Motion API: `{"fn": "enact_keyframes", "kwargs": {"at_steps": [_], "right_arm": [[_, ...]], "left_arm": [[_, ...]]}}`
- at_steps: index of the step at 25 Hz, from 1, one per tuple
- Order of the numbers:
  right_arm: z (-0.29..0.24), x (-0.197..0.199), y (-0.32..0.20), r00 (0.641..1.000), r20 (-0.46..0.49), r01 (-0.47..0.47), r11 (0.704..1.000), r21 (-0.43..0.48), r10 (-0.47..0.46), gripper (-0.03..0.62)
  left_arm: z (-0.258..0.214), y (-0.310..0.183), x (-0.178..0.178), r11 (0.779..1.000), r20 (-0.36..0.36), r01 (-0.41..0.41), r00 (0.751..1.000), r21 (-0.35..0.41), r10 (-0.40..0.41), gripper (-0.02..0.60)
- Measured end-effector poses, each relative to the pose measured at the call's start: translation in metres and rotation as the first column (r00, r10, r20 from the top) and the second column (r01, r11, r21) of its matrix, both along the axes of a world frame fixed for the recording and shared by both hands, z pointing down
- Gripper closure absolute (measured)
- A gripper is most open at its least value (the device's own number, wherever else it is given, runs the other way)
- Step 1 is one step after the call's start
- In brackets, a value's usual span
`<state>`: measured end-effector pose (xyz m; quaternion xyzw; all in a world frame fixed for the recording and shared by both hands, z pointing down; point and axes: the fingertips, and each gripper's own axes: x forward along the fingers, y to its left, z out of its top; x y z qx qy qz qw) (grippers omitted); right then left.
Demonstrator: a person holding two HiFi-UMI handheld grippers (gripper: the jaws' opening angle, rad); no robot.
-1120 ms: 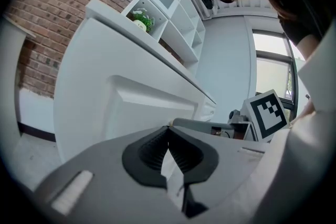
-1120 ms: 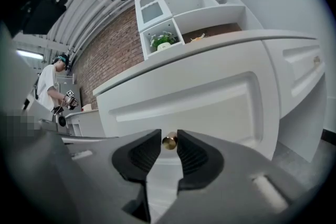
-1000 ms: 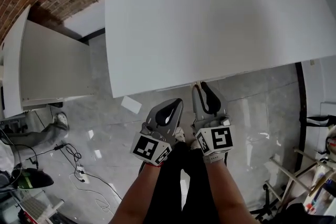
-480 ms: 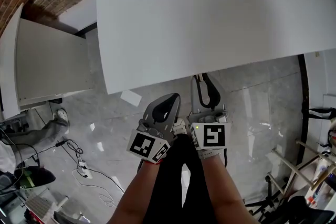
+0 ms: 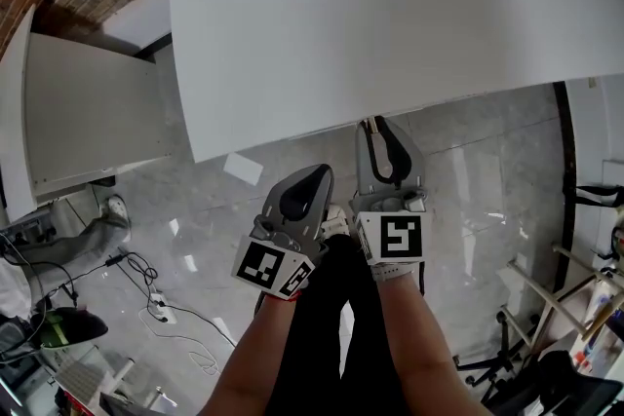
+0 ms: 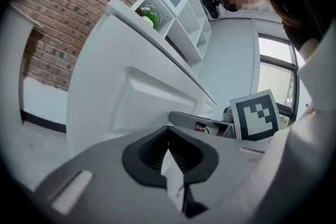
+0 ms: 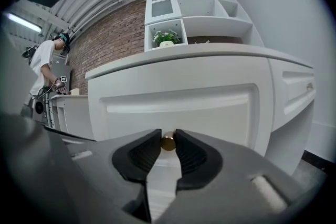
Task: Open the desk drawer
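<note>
From overhead, the white desk [image 5: 390, 15] fills the upper frame, and the right gripper [image 5: 373, 125] reaches right up to its near edge, its tips tucked just under the overhang. The left gripper [image 5: 316, 173] hangs beside it over the grey marble floor [image 5: 487, 190], short of the desk. In the left gripper view the dark pads are pressed together with nothing between them. The panelled drawer front [image 6: 149, 97] lies ahead and the right gripper's marker cube [image 6: 255, 115] sits to the side. In the right gripper view the jaws pinch the small brass knob [image 7: 168, 142] at the middle of the drawer front [image 7: 178, 105] – pads touching it on both sides. A shelf unit [image 7: 194, 13] with a green plant [image 7: 167, 38] stands behind, against a brick wall [image 7: 113, 34].
</note>
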<state>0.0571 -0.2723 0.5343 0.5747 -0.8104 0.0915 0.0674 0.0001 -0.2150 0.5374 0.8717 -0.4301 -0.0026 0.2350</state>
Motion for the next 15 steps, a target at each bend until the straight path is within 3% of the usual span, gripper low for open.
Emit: {"fn": "enact_keyframes", "kwargs": {"at_steps": [15], "right_arm": [[0.001,0.000,0.012,0.999,0.000,0.035,0.999,-0.024,-0.035,0.513]], "left_arm": [[-0.026,-0.007,0.010,0.999,-0.005,-0.024,1.000,0.046,0.024,0.578]]}}
